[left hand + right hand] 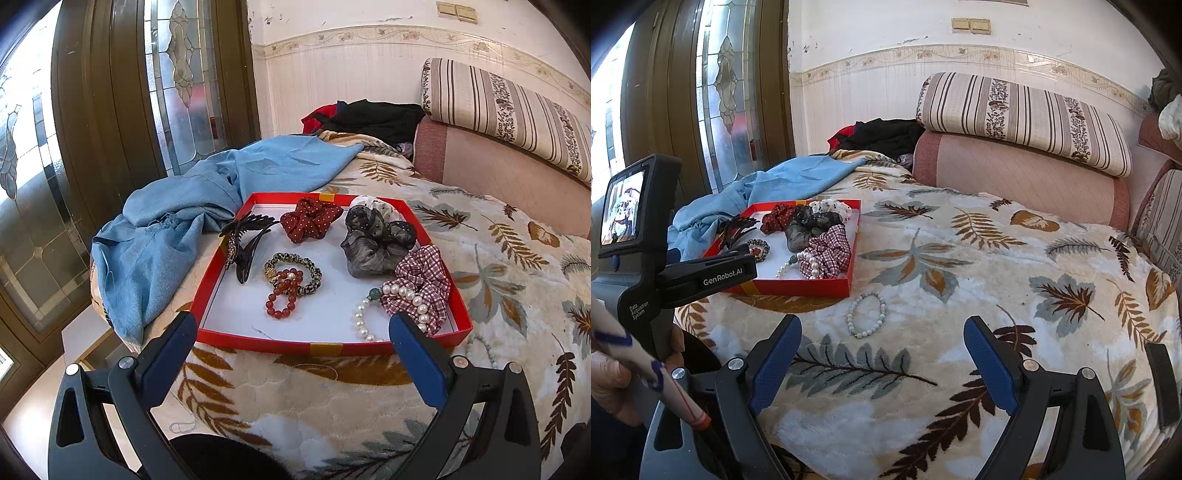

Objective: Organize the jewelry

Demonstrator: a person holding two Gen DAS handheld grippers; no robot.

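A red tray (258,341) with a white floor lies on the leaf-patterned blanket and also shows in the right wrist view (798,288). In it are a black claw clip (247,240), a red dotted scrunchie (310,219), a grey scrunchie (376,236), a checked scrunchie (424,280), a red bead bracelet (282,295) and a pearl bracelet (373,314). A pale bead bracelet (867,314) lies on the blanket outside the tray, just ahead of my right gripper (882,332). My left gripper (293,328) is open and empty at the tray's near edge. My right gripper is open and empty.
A blue cloth (184,229) lies crumpled left of the tray at the bed's edge. Dark clothes (369,114) sit at the back by a pink headboard (1015,177) and a striped pillow (1023,118). A glass door (44,184) stands on the left.
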